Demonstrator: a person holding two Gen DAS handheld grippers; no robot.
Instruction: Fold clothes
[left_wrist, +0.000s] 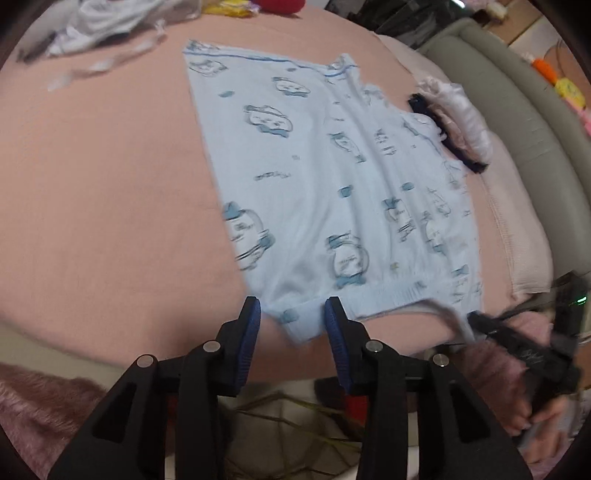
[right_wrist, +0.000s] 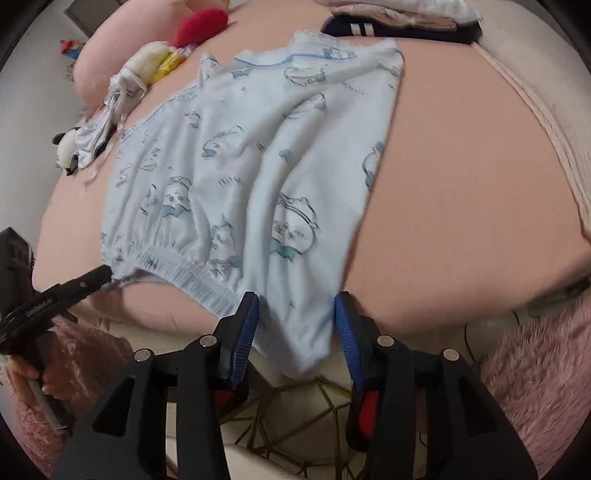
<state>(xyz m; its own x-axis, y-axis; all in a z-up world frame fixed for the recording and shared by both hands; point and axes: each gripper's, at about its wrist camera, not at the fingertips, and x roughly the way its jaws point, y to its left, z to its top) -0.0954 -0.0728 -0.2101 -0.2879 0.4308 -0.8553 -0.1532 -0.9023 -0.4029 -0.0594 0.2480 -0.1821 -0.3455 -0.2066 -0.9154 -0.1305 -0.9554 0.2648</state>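
Observation:
A light blue garment (left_wrist: 332, 184) with a blue cartoon print lies spread flat on the pink bed (left_wrist: 103, 184). Its elastic waistband is at the near edge. My left gripper (left_wrist: 292, 317) is open, its jaws on either side of the near left corner of the waistband. My right gripper (right_wrist: 297, 321) is open, its jaws either side of the near right corner, which hangs over the bed edge. The garment (right_wrist: 258, 155) fills the right wrist view. The right gripper also shows in the left wrist view (left_wrist: 476, 319), and the left gripper in the right wrist view (right_wrist: 105, 275).
A crumpled white garment (left_wrist: 103, 26) lies at the far left of the bed. A folded pile with a dark item (left_wrist: 450, 125) sits by the grey bed frame (left_wrist: 524, 110). A red plush (right_wrist: 201, 22) and a pink pillow (right_wrist: 110, 48) lie at the far end.

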